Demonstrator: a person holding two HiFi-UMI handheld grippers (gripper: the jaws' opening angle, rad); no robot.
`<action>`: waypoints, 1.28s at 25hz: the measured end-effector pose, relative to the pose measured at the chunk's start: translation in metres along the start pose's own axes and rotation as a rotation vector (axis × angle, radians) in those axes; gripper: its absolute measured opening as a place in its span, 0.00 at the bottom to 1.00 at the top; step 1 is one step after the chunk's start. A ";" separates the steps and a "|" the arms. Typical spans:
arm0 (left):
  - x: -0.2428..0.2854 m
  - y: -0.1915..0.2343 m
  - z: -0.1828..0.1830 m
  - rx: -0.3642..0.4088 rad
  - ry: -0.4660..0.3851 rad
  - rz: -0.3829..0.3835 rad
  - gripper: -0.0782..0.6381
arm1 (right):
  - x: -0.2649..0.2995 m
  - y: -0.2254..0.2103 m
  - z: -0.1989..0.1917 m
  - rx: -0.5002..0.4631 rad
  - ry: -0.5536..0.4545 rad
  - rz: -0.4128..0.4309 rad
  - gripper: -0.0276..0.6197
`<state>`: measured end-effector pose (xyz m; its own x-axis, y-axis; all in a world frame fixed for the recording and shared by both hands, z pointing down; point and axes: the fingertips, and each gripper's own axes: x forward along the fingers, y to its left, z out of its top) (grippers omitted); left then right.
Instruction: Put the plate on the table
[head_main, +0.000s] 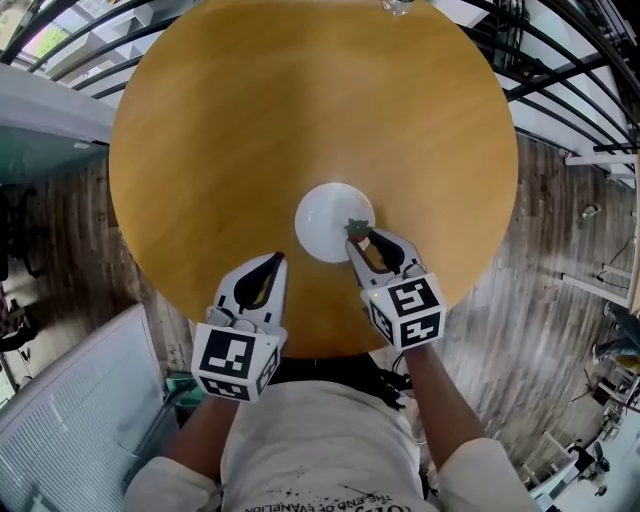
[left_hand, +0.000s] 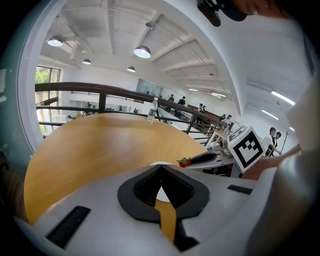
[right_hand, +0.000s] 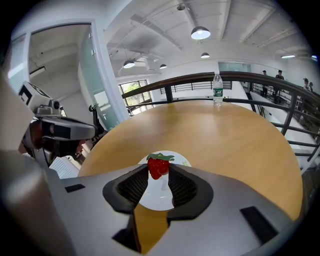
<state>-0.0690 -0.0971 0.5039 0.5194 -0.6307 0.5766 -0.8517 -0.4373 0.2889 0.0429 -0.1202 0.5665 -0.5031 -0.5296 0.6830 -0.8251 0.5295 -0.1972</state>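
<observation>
Plate: a small, round, plain white plate (head_main: 325, 222) lies flat on the round wooden counter (head_main: 300, 100), just under the tips of the right gripper (head_main: 362, 240).
Right gripper: its jaws are clamped on a red strawberry (right_hand: 158, 166) with a green leafy cap, held at the tips over the plate's near rim.
Left gripper (head_main: 277, 263): its jaws are closed tip to tip with nothing between them; the plate lies ahead of them, to their right.
Writing: the water bottle (right_hand: 217, 90) far beyond the jaws, at the counter's far edge, has a green label too small to read. The shirt (head_main: 320, 440) print is cut off.
</observation>
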 end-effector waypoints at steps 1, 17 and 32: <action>0.000 0.000 -0.001 -0.002 0.001 0.000 0.14 | 0.002 0.000 -0.002 -0.005 0.007 -0.001 0.26; 0.002 0.005 -0.018 -0.016 0.036 0.014 0.14 | 0.047 0.006 -0.025 -0.170 0.140 -0.020 0.26; 0.004 0.010 -0.023 -0.033 0.046 0.023 0.14 | 0.062 -0.002 -0.042 -0.282 0.270 -0.060 0.26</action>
<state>-0.0773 -0.0887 0.5267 0.4966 -0.6101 0.6174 -0.8655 -0.4015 0.2994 0.0238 -0.1262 0.6390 -0.3396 -0.3912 0.8554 -0.7291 0.6840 0.0234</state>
